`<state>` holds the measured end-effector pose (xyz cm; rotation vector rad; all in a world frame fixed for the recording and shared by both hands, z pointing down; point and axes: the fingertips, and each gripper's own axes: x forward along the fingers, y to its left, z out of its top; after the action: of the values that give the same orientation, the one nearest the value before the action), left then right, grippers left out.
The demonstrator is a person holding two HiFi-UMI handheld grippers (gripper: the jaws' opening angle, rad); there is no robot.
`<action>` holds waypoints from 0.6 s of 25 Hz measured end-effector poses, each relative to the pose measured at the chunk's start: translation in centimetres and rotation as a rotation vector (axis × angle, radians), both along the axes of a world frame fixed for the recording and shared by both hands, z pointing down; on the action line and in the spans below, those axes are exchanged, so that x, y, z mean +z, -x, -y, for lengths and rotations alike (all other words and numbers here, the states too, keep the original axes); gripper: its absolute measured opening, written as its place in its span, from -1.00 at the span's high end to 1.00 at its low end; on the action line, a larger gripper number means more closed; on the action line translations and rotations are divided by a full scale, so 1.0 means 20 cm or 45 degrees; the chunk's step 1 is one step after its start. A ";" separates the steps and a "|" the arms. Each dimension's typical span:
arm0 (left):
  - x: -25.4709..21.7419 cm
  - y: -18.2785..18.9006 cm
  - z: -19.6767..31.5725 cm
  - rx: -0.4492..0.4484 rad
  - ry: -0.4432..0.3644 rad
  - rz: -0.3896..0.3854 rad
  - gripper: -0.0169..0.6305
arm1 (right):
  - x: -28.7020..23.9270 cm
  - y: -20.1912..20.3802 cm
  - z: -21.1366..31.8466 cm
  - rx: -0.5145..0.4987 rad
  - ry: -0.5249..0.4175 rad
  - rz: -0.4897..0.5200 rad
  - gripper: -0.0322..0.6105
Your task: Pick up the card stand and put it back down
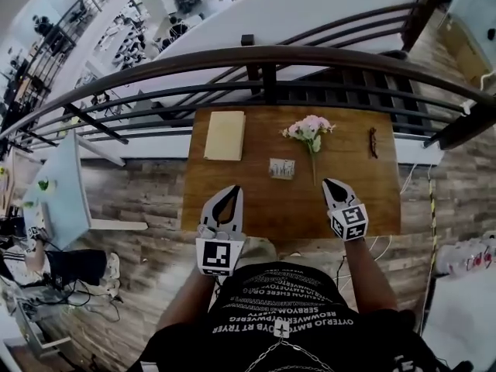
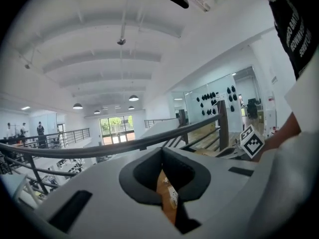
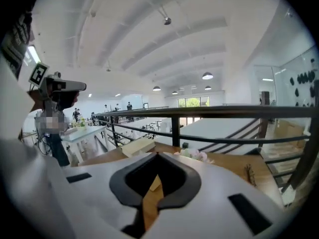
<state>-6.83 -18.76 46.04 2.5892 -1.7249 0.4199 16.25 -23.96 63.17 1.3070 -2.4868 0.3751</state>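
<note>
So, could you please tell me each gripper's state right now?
Left gripper: closed, holding nothing.
Right gripper: closed, holding nothing.

Card stand [image 1: 281, 168] — book [image 1: 225, 136] behind-left, flowers [image 1: 309, 129] behind-right

Bare surface [image 1: 256, 208] straight ahead of my left hand-held gripper [image 1: 232, 191], so that lane's open all the way to the tan pad [image 1: 225, 135] near the far edge. The card stand [image 1: 281, 168] sits ahead, between the two lanes. The pink flower [image 1: 309, 129] has its stem just left of my right hand-held gripper [image 1: 331, 183], and a dark twig-like thing [image 1: 373, 142] lies farther ahead to its right. The railing [image 1: 263, 56] walls off everything beyond.
</note>
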 end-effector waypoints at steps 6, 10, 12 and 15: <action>-0.19 -0.13 -0.15 0.055 -0.096 -0.104 0.88 | -0.44 -0.01 -0.17 -0.057 -0.131 0.015 0.86; -0.27 -0.21 -0.24 0.062 -0.141 -0.095 0.88 | -0.68 -0.05 -0.26 -0.110 -0.190 0.026 0.86; -0.28 -0.22 -0.30 0.061 -0.136 -0.107 0.88 | -0.74 -0.07 -0.33 -0.104 -0.208 0.041 0.86; -0.29 -0.18 -0.35 0.048 -0.117 -0.128 0.88 | -0.79 -0.06 -0.39 -0.120 -0.220 0.040 0.86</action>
<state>-3.13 -11.74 40.28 2.6582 -1.7043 0.2113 17.39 -16.20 47.46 1.2491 -2.6453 0.1632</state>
